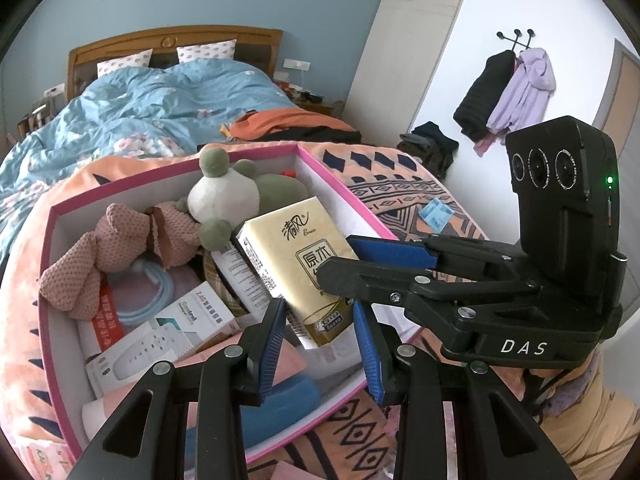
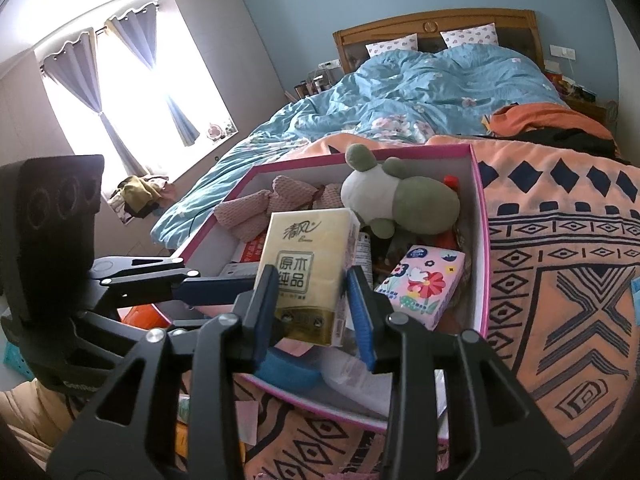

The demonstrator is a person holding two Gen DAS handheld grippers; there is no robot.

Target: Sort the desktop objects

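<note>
The right gripper (image 2: 314,308) is holding the yellow tissue pack (image 2: 310,276) between its pads over the pink box's (image 2: 482,240) near edge, probably to drop it in, while the left gripper (image 1: 320,332) is waiting closed and empty.

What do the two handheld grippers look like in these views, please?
Both are matt black plastic linkages with silver rivets, each ending in two ribbed blue pads. The right gripper carries a black block with three round lenses, a green light and white "DAS" lettering. The left gripper has the same build; its block appears dark in the right wrist view.
</note>
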